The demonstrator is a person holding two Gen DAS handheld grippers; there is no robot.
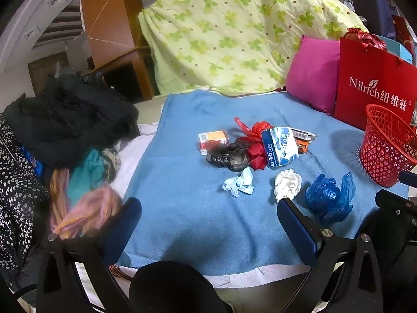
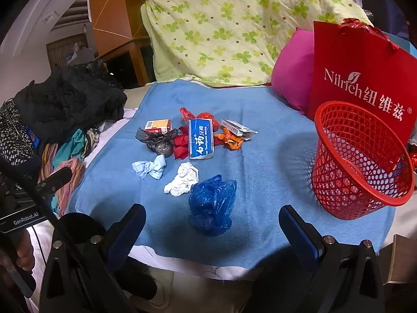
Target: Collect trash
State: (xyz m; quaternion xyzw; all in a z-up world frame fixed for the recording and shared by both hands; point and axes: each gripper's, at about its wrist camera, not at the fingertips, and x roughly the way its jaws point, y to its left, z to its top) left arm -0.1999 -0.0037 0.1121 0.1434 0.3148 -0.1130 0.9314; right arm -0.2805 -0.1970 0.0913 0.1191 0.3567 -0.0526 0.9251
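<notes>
Crumpled blue plastic bag [image 2: 211,204] lies on the blue blanket [image 2: 263,161], nearest the right hand-held gripper [image 2: 212,228], whose fingers are spread and empty; left hand-held gripper [image 1: 208,215] likewise spread. Thin film may slip from a shallow pinch, and the tilted red basket [image 2: 362,161] could tip if bumped

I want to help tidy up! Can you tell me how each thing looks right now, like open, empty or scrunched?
left gripper: open, holding nothing.
right gripper: open, holding nothing.
red basket: tilted, no trash visible inside.
blue plastic bag: crumpled, on the blue blanket.
white tissue: scrunched.
light blue wrapper: twisted.
toothpaste box: flattened, on the pile.
red gift bag: upright behind the basket.
</notes>
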